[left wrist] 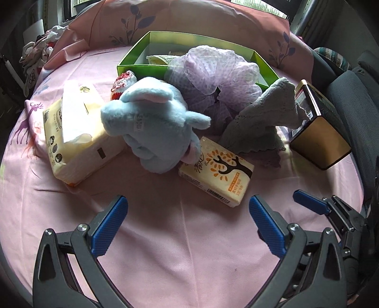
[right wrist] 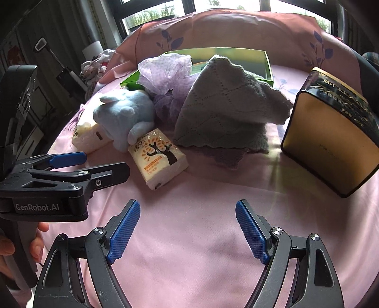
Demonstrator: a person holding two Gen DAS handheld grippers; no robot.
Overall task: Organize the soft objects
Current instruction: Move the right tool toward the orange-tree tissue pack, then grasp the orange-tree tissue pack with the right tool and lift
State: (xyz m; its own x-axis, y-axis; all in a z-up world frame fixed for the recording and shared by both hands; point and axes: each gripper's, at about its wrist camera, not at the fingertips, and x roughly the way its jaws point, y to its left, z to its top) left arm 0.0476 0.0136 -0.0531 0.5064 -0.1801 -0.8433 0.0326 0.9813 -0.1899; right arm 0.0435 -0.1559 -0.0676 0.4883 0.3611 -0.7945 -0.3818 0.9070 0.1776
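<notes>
On the pink bedsheet lie a light blue plush toy (left wrist: 151, 123), a purple mesh pouf (left wrist: 213, 71), a grey knitted cloth (left wrist: 263, 118) and a small tissue pack with a tree print (left wrist: 218, 170). A larger tissue pack (left wrist: 75, 132) sits left of the plush. Behind them stands an open green box (left wrist: 132, 61) holding a yellowish cloth (left wrist: 158, 59); the pouf leans over its front wall. My left gripper (left wrist: 187, 201) is open over bare sheet, short of the small pack. My right gripper (right wrist: 187, 206) is open too, over bare sheet in front of the grey cloth (right wrist: 222, 104).
A black-and-gold tin (right wrist: 331, 142) lies on its side at the right. A red-and-white knitted item (left wrist: 123, 83) peeks out behind the plush. A pink pillow (left wrist: 189, 21) lines the back, with crumpled clothes (left wrist: 38, 54) at the far left. A hand (right wrist: 35, 246) grips the left gripper's handle.
</notes>
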